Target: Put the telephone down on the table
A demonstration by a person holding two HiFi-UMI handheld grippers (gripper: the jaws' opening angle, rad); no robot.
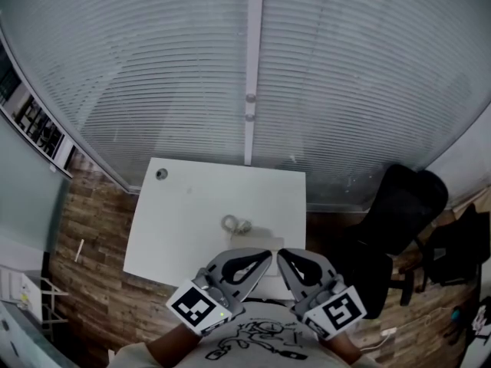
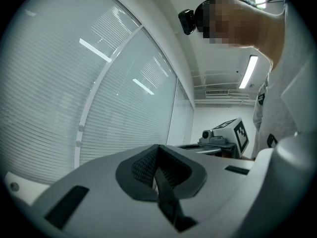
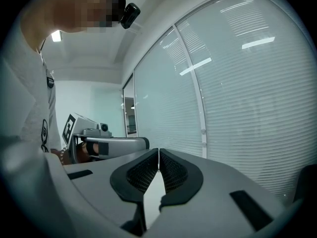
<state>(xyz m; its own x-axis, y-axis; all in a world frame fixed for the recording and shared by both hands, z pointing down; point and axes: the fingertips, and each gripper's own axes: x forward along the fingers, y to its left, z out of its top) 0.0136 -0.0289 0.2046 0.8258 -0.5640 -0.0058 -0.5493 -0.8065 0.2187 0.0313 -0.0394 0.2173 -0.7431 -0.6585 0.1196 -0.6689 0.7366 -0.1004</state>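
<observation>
Both sets of fingers were together, empty, as I held the grey left gripper [image 1: 265,257] and grey right gripper [image 1: 284,256] by the white rectangular counter's [image 1: 192,205] near edge.

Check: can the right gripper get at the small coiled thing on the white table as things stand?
Probably yes. The coiled thing lies in the open on the table, just beyond the right gripper, with nothing between them. The jaws are shut, so they would have to open first.
</observation>
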